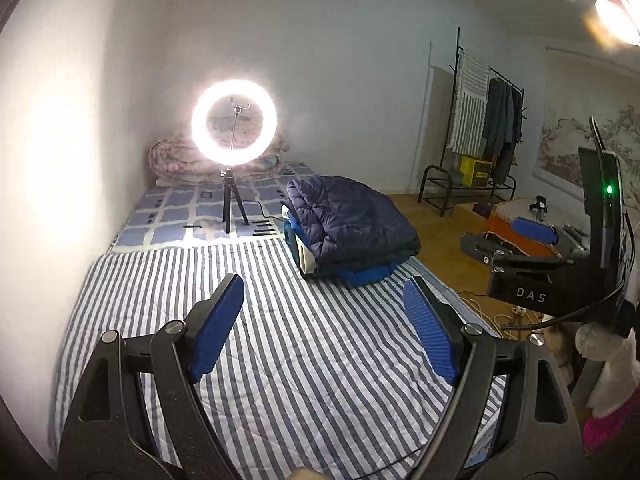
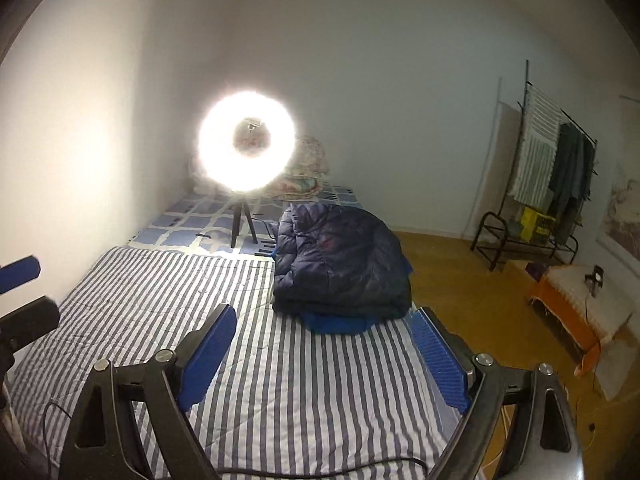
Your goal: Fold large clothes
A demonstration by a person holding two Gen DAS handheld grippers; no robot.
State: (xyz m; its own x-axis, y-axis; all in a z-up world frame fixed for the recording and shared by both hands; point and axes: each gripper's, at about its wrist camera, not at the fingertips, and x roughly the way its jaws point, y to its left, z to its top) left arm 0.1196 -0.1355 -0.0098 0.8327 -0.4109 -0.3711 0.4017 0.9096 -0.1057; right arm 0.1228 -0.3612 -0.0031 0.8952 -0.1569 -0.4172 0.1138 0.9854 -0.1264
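A folded navy puffer jacket (image 1: 352,220) tops a stack with a bright blue garment (image 1: 364,276) under it, at the far right of the striped sheet (image 1: 160,300). My left gripper (image 1: 324,284) hovers open over bare sheet, short of the stack, with nothing between its blue pads. In the right wrist view the same jacket (image 2: 344,264) lies just beyond my right gripper (image 2: 326,312), which is open and empty too. A blue pad (image 2: 18,274) of the left gripper shows at that view's left edge.
A lit ring light on a tripod (image 1: 234,120) stands on the bed behind the sheet, before a rolled quilt (image 1: 176,160). A white wall runs along the left. Right of the bed are wooden floor, a clothes rack (image 1: 480,132) and an orange bench (image 2: 568,312).
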